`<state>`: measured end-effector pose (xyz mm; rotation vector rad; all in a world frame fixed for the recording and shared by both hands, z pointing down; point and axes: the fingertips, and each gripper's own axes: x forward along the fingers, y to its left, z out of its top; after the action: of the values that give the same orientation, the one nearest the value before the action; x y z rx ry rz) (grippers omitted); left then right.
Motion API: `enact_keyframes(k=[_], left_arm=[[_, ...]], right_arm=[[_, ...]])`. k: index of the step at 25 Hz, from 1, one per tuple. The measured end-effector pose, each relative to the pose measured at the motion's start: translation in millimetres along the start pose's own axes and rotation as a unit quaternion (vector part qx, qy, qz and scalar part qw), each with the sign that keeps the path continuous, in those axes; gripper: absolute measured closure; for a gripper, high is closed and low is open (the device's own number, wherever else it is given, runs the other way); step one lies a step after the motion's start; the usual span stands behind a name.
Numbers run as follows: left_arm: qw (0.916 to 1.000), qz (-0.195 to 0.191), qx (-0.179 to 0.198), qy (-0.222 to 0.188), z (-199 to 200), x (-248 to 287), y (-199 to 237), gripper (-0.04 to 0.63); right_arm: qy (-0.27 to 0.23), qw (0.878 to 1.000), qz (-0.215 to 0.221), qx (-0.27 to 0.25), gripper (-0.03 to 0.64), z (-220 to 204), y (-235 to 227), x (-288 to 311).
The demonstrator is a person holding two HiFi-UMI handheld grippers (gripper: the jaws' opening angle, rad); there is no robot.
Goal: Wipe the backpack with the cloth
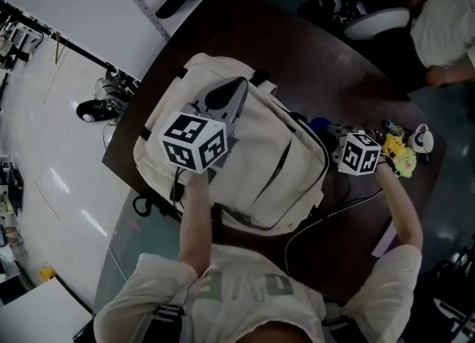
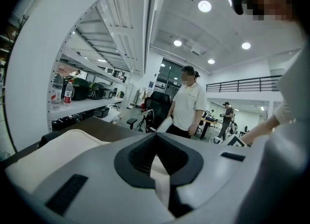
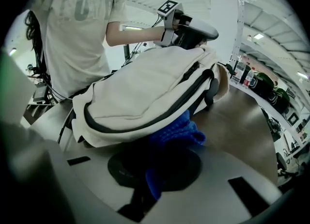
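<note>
Backpack: a cream backpack [image 1: 260, 174] with dark zips and trim. It lies flat, front panel up, with its top end away from us.
Where it lies: on the dark, round-edged table [image 1: 349, 74], left of the middle. Its near end is close to the person's body.
Cloth: a blue, nubbly cloth [image 3: 180, 130], bunched up. It sits against the lower right flank of the backpack, where the side wall meets the table top.
Right gripper: the right gripper [image 3: 160, 162] has its jaws clamped on the cloth, with a tuft hanging between them. It points steeply down beside the bag. We judge this low hold is meant to bring the cloth onto the side wall, not the front panel.
Left gripper: the left gripper [image 1: 236, 87] rests nearly level on the upper end of the backpack. Its jaws are together, pinching a strip of the bag's cream fabric. We judge this grip pins the bag so the drag of wiping cannot slide it.
Step in hand: we judge it to be wiping the right side. We cannot tell whether the front panel is done.
Oddments: a yellow toy [image 1: 401, 154] lies among small items at the table's right edge, apart from the bag. A black cable [image 1: 334, 211] trails over the near side of the table.
Surroundings: a wall shelf holds bottles [image 2: 58, 89], and a bystander [image 2: 190, 104] stands beyond the table.
</note>
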<state>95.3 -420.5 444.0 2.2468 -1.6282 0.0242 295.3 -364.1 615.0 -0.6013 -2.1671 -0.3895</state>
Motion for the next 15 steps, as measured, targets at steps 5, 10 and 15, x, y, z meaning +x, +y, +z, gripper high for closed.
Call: enact_keyframes(k=[5, 10, 15], left_arm=[[1.0000, 0.000, 0.002, 0.003, -2.2, 0.1, 1.5, 0.592], [1.0000, 0.000, -0.004, 0.001, -1.7, 0.5, 3.2, 0.592], [0.9998, -0.007, -0.014, -0.009, -2.4, -2.7, 4.6, 0.592]], right_arm=[[0.015, 1.000, 0.008, 0.006, 0.580, -6.1, 14.3, -3.0], [0.026, 0.999, 0.002, 0.021, 0.580, -11.8, 19.7, -9.6], [-0.007, 0.983, -0.139, 0.117, 0.580, -12.9, -18.3, -35.1]])
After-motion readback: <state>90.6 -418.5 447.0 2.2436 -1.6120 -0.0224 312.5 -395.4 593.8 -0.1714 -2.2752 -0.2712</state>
